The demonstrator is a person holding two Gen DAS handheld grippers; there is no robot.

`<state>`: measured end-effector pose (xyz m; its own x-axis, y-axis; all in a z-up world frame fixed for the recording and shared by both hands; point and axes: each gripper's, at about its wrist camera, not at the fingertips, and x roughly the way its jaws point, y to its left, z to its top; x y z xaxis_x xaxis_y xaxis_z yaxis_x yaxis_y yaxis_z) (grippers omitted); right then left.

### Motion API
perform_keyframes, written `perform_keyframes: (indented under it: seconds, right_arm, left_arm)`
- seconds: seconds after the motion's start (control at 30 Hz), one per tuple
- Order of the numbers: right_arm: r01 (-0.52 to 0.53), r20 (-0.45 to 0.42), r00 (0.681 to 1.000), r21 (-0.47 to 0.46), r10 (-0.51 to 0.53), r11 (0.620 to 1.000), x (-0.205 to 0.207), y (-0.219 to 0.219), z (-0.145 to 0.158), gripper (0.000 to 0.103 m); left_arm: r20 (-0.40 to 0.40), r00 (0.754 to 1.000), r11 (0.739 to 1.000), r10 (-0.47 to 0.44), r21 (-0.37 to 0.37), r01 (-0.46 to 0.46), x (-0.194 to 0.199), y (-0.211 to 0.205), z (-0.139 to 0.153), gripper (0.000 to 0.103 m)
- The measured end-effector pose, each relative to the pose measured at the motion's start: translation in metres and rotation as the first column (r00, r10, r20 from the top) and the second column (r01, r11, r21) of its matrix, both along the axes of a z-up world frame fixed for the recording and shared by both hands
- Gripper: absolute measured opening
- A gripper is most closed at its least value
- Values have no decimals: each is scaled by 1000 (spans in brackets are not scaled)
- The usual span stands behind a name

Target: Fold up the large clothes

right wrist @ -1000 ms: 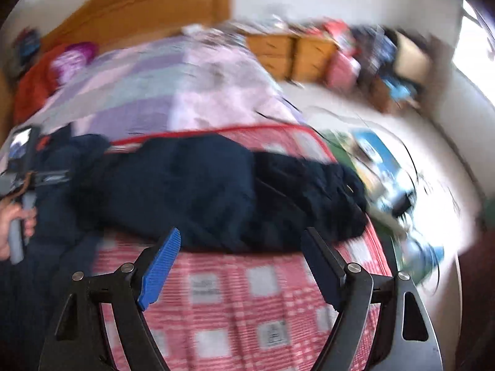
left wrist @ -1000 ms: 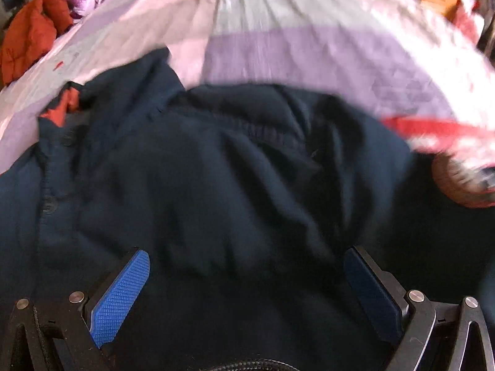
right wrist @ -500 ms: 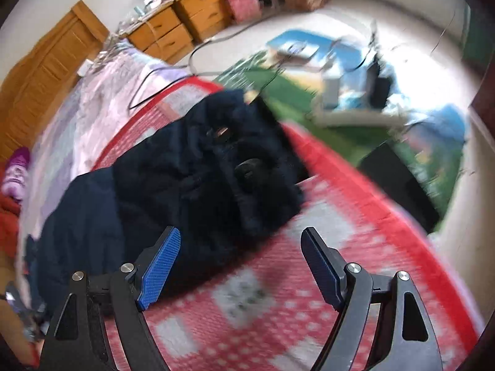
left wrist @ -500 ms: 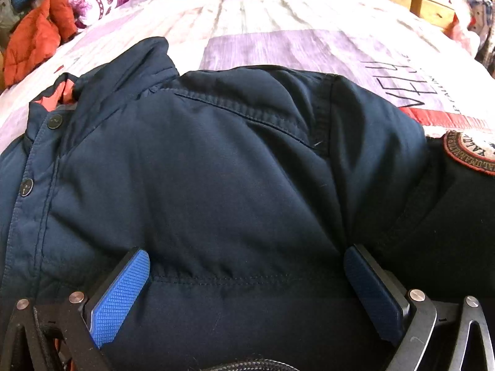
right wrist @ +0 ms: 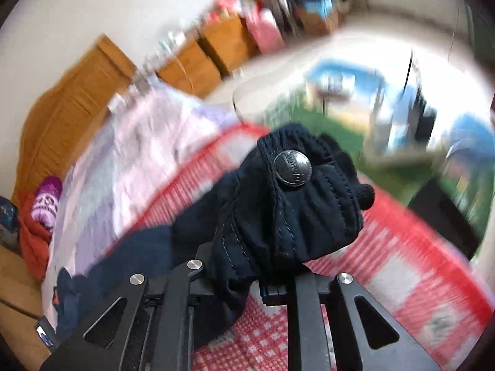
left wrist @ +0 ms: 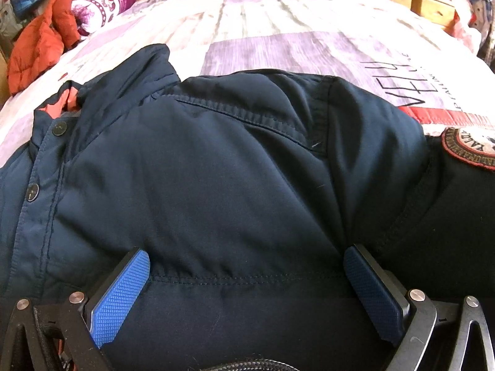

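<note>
Right gripper [right wrist: 247, 281] jaws, apart a second ago, now clamped on sleeve cuff [right wrist: 297, 204] of navy jacket [left wrist: 216, 170] spread on bed [left wrist: 278, 31]; left gripper [left wrist: 247, 281] jaws apart over chest; sleeve fold-in judged ready to start

The right gripper's [right wrist: 247, 281] fingertips are hidden under the dark cuff [right wrist: 297, 204], which is bunched over them. The floor things [right wrist: 386, 117] at two o'clock are too blurry to name. In the left view, the round patch [left wrist: 470, 148] at three o'clock is cut off, and the jacket [left wrist: 216, 170] runs past the bottom edge.
</note>
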<state>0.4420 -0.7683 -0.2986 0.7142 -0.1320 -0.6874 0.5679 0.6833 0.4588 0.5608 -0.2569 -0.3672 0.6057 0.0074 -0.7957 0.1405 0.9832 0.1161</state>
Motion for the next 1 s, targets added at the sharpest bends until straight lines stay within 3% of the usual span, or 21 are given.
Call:
perform_keyframes:
  seconds: [0.07,0.23,0.4,0.5,0.6,0.73,0.8,0.87,1.0]
  right_arm:
    - [16,20,1000,-31,-16,999,-14,-6,11,17]
    - [13,-90,996,-28,-16,1000,-20,-7,-8,17]
    - [22,-80,996,-69,-27,997,-46,3,0,17]
    - [27,-85,996,-80,-34,996,-70,12,1,17]
    - [15,-86,996,-101,-24,995,-89,23,10,17]
    - [5,-64,998,-133,-14,991,-110,41,29,17]
    - [13,-58,998,-173,-24,985,-117,53,41,17]
    - [23,-50,998,-193,-33,981,-120,61,54,17]
    - [-1,-45,999,-302,-13,953,-111,81,90,17]
  left_arm:
    - [-1,1000,1000,-4,7,4,-1,-4,1,103]
    - [-9,1000,999,6,53,-6,0,-8,9,103]
    - [49,999,1000,10,10,-11,11,-12,31,103]
    - [31,999,997,-25,78,22,32,-31,24,103]
    - [-48,998,988,-33,147,40,57,-48,7,103]
    - [-60,998,983,-29,182,40,69,-54,1,103]
    - [-75,997,986,-20,162,32,69,-51,4,103]
    - [-105,994,995,-27,94,37,65,-39,12,103]
    - [-67,998,999,-22,34,24,36,-6,33,103]
